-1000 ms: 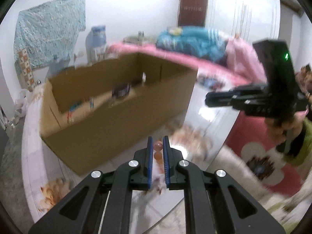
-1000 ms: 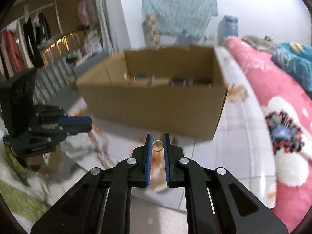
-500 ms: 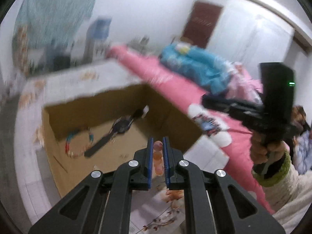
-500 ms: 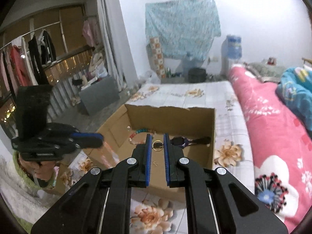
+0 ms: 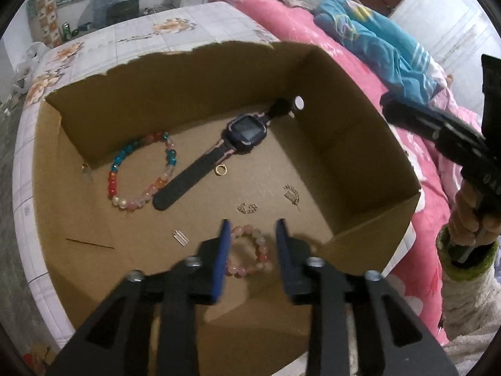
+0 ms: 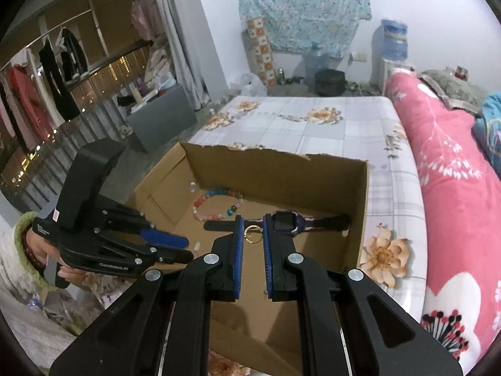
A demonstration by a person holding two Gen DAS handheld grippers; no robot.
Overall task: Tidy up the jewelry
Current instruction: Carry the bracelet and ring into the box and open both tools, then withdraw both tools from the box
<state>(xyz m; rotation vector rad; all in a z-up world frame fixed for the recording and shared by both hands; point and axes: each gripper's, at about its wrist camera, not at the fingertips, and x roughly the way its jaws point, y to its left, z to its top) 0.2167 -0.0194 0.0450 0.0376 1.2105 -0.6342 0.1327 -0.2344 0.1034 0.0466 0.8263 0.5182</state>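
Pink-beaded bracelet (image 5: 249, 252), brown cardboard box (image 5: 353, 156)

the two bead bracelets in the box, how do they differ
The multicolour bracelet mixes blue, red, orange and pale beads; the pink bracelet is all pinkish and peach. The multicolour one makes the bigger loop. It lies near the far wall beside the watch, away from the left tongs; the pink one sits between their open jaws, which have just been opening. Both are round-bead loops inside the cardboard box.
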